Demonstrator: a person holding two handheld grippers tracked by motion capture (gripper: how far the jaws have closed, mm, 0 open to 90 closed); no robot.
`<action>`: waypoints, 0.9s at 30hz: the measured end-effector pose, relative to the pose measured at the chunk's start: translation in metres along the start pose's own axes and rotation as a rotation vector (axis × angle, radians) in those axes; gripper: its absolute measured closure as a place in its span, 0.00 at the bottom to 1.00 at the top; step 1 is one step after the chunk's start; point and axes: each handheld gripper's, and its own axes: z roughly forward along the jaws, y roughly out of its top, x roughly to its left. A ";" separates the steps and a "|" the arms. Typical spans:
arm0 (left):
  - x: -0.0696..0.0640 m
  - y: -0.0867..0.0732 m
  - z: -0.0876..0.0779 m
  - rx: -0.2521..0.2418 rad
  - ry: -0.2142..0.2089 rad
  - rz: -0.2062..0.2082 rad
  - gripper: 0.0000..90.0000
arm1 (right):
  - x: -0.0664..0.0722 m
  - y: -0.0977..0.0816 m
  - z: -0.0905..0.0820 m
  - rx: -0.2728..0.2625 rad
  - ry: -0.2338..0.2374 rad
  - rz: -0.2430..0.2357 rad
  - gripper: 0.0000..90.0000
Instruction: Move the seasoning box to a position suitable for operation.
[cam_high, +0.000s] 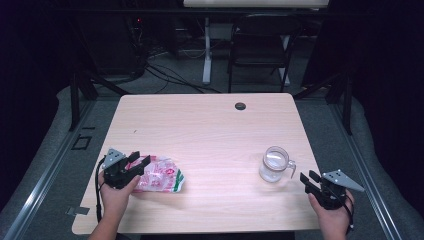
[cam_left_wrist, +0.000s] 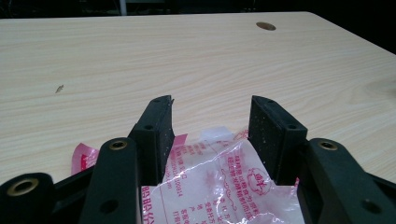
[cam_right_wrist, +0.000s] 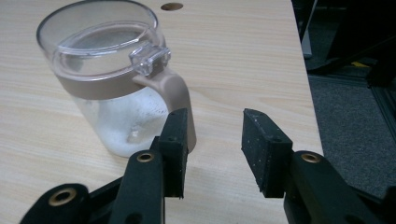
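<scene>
Crinkled clear plastic packet (cam_high: 159, 180) with red and green print, one of it, lies flat on the near left part of the pale wooden table (cam_high: 210, 125). One clear glass jug with a tan band, a tan handle and a clear lid (cam_high: 274, 164) stands upright on the near right part, well apart from the packet. That makes two things on the tabletop, besides one dark round grommet hole (cam_high: 240, 106) near the far edge.

Two black grippers are in play, one in each of the person's hands. The left gripper (cam_high: 138, 162) sits at the left end of the packet, its jaws standing apart; in the left gripper view (cam_left_wrist: 211, 122) the packet (cam_left_wrist: 219, 182) lies between and under the two jaws, with red lettering showing, and the pads do not press on it. Whether the jaw tips touch the plastic I cannot tell.

The right gripper (cam_high: 309, 181) rests near the right front corner of the table, just to the right of the jug, and its jaws also stand apart. In the right gripper view (cam_right_wrist: 215, 140) the jug (cam_right_wrist: 112, 74) is close ahead and to the left, white residue showing inside its lower part; its handle (cam_right_wrist: 175, 98) points toward the gripper and sits just behind the left-hand jaw, with nothing between the pads.

Beyond the table stands one dark folding chair (cam_high: 261, 45) on the grey floor.
</scene>
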 end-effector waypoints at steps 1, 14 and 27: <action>-0.001 0.000 0.000 0.001 -0.001 0.003 0.56 | 0.000 0.000 0.000 0.000 0.000 0.000 0.68; -0.002 0.000 0.000 0.012 -0.006 -0.001 0.57 | 0.007 0.002 0.002 0.023 0.002 -0.021 0.70; 0.002 -0.009 -0.021 -0.001 0.033 -0.014 0.57 | 0.019 0.008 0.028 0.082 0.029 -0.098 0.70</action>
